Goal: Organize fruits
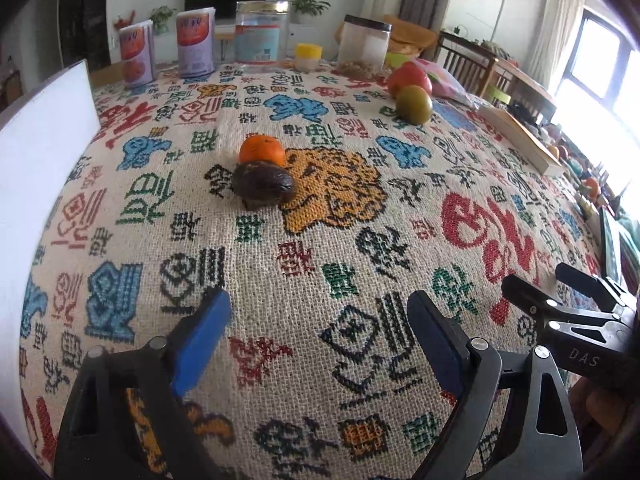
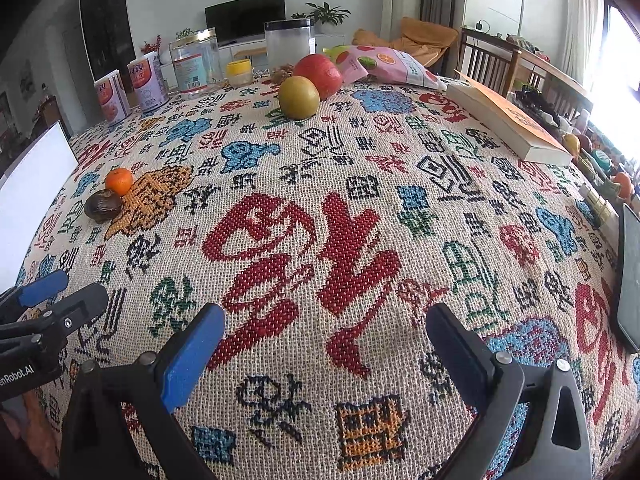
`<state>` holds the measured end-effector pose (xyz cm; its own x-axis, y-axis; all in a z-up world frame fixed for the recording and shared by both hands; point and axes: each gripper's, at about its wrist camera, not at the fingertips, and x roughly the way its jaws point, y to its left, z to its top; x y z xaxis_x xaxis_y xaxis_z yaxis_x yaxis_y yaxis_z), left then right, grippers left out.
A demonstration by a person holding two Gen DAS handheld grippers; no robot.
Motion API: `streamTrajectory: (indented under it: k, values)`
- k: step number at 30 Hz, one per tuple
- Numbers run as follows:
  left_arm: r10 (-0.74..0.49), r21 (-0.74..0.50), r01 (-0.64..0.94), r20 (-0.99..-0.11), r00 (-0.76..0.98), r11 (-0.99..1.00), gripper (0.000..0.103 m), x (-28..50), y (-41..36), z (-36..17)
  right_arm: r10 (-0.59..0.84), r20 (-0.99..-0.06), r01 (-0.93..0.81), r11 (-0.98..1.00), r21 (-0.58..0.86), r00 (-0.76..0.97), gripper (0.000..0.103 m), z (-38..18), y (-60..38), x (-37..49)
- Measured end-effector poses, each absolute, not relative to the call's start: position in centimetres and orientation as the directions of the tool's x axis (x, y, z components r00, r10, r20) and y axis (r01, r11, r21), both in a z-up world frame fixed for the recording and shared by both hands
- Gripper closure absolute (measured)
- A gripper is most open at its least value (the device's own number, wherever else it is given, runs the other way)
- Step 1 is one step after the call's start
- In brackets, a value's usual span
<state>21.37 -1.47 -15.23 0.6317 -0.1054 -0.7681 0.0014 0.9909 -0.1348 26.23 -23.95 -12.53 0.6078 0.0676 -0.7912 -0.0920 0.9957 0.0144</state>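
A small orange tangerine [image 1: 262, 149] sits on the patterned tablecloth, touching a dark brown wrinkled fruit [image 1: 263, 187] just in front of it. Further back right a green-yellow fruit [image 1: 414, 104] rests against a red apple [image 1: 409, 77]. My left gripper [image 1: 318, 340] is open and empty, low over the cloth, well short of the dark fruit. In the right wrist view the tangerine [image 2: 119, 180] and dark fruit [image 2: 103, 205] lie far left, the green-yellow fruit [image 2: 299, 97] and apple [image 2: 319, 75] at the back. My right gripper [image 2: 325, 346] is open and empty.
Two purple cans [image 1: 166, 50], a clear jar [image 1: 261, 33], a yellow-lidded pot [image 1: 308, 56] and a black-lidded jar [image 1: 364, 43] line the far edge. A white board [image 1: 36, 184] stands at left. A book [image 2: 510, 124], a pink snack bag [image 2: 390, 65] and a phone [image 2: 630, 276] lie at right.
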Motion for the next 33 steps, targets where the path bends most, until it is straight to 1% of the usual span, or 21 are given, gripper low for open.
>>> streamTrajectory:
  k: [2,3,4,7,33]
  values:
    - [-0.095,-0.117,0.007,-0.774,0.626,0.993,0.009,21.5,-1.8,-15.3,0.056,-0.795,-0.071,0.997,0.016,0.603,0.003,-12.7,-24.3,26.3]
    - [-0.08,-0.095,0.008,-0.78,0.62,0.995,0.008,21.7,-2.1,-15.4,0.055,-0.803,-0.065,0.998,0.02,0.593,0.003,-12.9,-24.4,26.5]
    - [-0.059,-0.068,0.01,-0.787,0.614,0.998,0.008,21.8,-2.5,-15.5,0.055,-0.81,-0.062,0.998,0.022,0.584,0.0,-13.1,-24.5,26.6]
    - [-0.01,-0.001,0.014,-0.798,0.602,1.0,0.007,22.0,-3.4,-15.7,0.033,-0.813,-0.063,0.998,-0.005,0.582,0.0,-13.2,-24.2,26.7]
    - [-0.014,-0.007,0.015,-0.798,0.602,1.0,0.006,21.9,-3.2,-15.7,0.038,-0.813,-0.062,0.998,0.002,0.581,0.0,-13.2,-24.3,26.7]
